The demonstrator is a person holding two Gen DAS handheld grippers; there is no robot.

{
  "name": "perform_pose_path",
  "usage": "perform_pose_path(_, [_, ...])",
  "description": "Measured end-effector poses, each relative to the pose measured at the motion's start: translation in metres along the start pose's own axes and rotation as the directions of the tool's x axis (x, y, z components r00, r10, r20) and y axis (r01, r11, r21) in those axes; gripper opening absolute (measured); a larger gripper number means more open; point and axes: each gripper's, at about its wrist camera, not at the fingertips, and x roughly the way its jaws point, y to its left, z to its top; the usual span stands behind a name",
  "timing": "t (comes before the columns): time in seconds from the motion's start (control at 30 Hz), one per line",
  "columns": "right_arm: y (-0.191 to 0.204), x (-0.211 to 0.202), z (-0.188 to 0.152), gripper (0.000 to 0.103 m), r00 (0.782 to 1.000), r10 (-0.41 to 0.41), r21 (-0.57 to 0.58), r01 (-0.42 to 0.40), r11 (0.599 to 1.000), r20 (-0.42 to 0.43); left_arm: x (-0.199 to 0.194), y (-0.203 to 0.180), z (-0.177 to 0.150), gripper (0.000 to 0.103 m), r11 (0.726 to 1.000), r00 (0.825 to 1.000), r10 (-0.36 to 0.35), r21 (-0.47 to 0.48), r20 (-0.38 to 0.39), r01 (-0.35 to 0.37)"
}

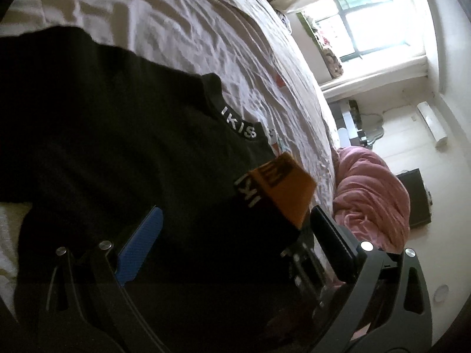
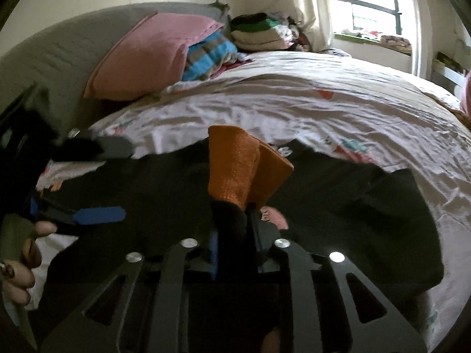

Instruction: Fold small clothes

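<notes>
A small black shirt (image 1: 123,135) with white "IKIS" letters on its neckband lies spread on the bed sheet (image 1: 188,38). Its sleeve has an orange cuff (image 1: 285,188). My left gripper (image 1: 235,229) is open above the shirt, with the blue pad (image 1: 141,250) on one side and the dark finger (image 1: 332,241) on the other. My right gripper (image 2: 235,220) is shut on the sleeve near the orange cuff (image 2: 235,167) and holds it up over the shirt body (image 2: 353,206). The left gripper's blue pad (image 2: 100,214) shows at the left of the right wrist view.
A pink pillow (image 2: 153,56), a striped blue cloth (image 2: 206,56) and a stack of clothes (image 2: 259,32) sit at the head of the bed. A pink blanket heap (image 1: 374,194) lies beside the bed. A bright window (image 1: 379,17) is beyond.
</notes>
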Motion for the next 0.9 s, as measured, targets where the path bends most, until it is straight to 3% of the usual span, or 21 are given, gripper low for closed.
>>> perform_pose_path(0.17, [0.017, -0.012, -0.014, 0.051, 0.994, 0.104, -0.054, -0.106, 0.993, -0.043, 0.01, 0.008, -0.003, 0.093, 0.999, 0.999, -0.028, -0.032, -0.035, 0.027])
perform_pose_path(0.27, [0.024, -0.027, -0.021, 0.053, 0.987, 0.151, -0.076, -0.156, 0.985, -0.06, 0.014, 0.011, -0.007, 0.093, 0.999, 0.999, -0.022, -0.032, -0.049, 0.02])
perform_pose_path(0.37, [0.019, -0.046, -0.027, 0.057, 0.987, 0.151, -0.055, -0.154, 0.987, -0.045, 0.019, 0.011, -0.01, 0.09, 1.0, 0.998, 0.013, -0.01, -0.057, -0.013])
perform_pose_path(0.47, [0.001, -0.062, -0.029, 0.06, 0.993, 0.12, 0.008, -0.12, 0.993, -0.02, 0.03, 0.009, -0.016, 0.077, 0.999, 0.995, 0.052, 0.015, -0.081, -0.051])
perform_pose_path(0.57, [-0.021, -0.072, -0.031, 0.06, 0.997, 0.08, 0.084, -0.079, 0.993, -0.013, 0.044, 0.002, -0.022, 0.053, 0.994, 0.99, 0.1, 0.06, -0.097, -0.094])
perform_pose_path(0.63, [-0.036, -0.078, -0.032, 0.06, 0.998, 0.056, 0.123, -0.054, 0.991, -0.011, 0.05, -0.006, -0.025, 0.016, 0.987, 0.987, 0.132, 0.106, -0.097, -0.122])
perform_pose_path(0.73, [-0.053, -0.084, -0.033, 0.06, 1.0, 0.019, 0.152, -0.018, 0.988, -0.007, 0.041, -0.026, -0.02, 0.007, 0.974, 0.987, 0.153, 0.179, -0.048, -0.142])
perform_pose_path(0.9, [-0.07, -0.086, -0.033, 0.06, 1.0, -0.007, 0.19, 0.007, 0.982, -0.002, 0.004, -0.066, -0.007, 0.0, 0.944, 0.989, 0.124, 0.299, 0.075, -0.141])
